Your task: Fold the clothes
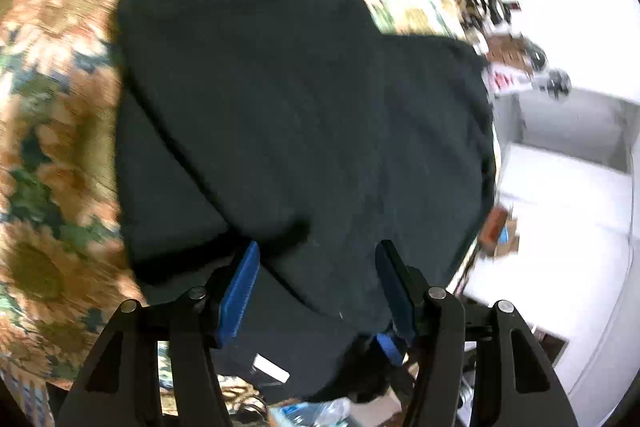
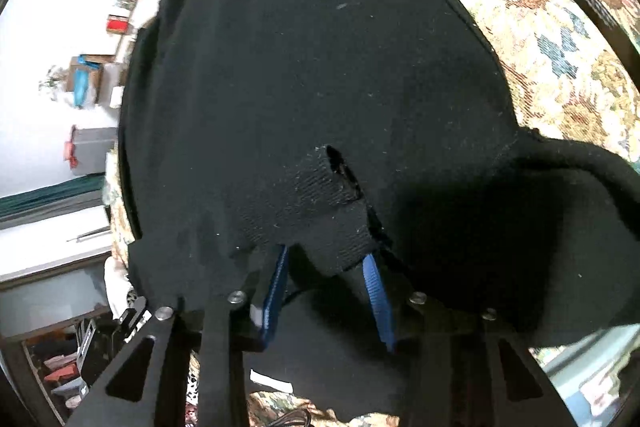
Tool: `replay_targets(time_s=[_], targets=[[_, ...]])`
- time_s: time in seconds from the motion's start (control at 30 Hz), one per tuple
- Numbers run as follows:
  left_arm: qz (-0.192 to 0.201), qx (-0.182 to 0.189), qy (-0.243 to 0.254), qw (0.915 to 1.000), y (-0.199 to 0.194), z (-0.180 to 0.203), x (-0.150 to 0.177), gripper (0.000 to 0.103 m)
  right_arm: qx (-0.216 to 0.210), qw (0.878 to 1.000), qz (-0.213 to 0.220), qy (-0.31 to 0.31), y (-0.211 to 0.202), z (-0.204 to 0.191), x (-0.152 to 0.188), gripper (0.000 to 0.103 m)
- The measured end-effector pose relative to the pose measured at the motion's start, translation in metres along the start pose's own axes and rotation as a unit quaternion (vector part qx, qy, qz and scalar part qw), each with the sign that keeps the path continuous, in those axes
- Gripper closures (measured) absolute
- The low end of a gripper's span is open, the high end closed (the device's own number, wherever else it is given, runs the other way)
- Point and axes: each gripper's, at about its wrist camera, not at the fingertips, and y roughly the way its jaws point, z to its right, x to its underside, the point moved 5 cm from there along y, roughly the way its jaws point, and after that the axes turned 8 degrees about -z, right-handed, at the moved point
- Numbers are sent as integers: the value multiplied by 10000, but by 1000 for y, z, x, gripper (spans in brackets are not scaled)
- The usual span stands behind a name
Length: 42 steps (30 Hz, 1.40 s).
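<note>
A black garment (image 1: 304,115) lies over a sunflower-print cloth (image 1: 48,131) that covers the surface beneath; what kind of surface it is cannot be told. In the left wrist view the garment is folded into overlapping layers, with a diagonal fold edge running from upper left toward the near centre, and a white tag (image 1: 271,367) shows at its near edge. The left gripper (image 1: 316,267) has its blue pads (image 1: 240,291) spread apart, with garment fabric lying between them; the jaws are open and nothing is pinched. In the right wrist view the right gripper (image 2: 326,259) also has its pads apart, and a bunched ribbed part of the garment (image 2: 280,75) hangs over and between the fingertips, hiding them; whether it grips that fabric cannot be told
</note>
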Motion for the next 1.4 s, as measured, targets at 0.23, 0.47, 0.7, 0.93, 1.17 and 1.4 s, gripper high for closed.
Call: replay_targets(time_s=[0.23, 0.47, 0.7, 0.93, 1.17, 1.4], targets=[[262, 274, -438, 9983, -28, -27, -17, 42, -187, 9947, -186, 995, -1, 3, 11, 62], [316, -378, -340, 9982, -33, -38, -34, 57, 611, 9927, 502, 912, -4, -9, -6, 87], [257, -456, -403, 9978, -31, -38, -36, 98, 175, 9954, 452, 823, -27, 4, 22, 98], [160, -419, -319, 9985, -49, -49, -34, 99, 378, 9964, 693, 322, -52, -2, 54, 92], [37, -639, -400, 9971, -47, -54, -28, 96, 1095, 9932, 383, 122, -41, 13, 60, 59], [1037, -848, -109, 9909, -90, -24, -21, 26, 1521, 9779, 913, -1102, -54, -29, 47, 58]])
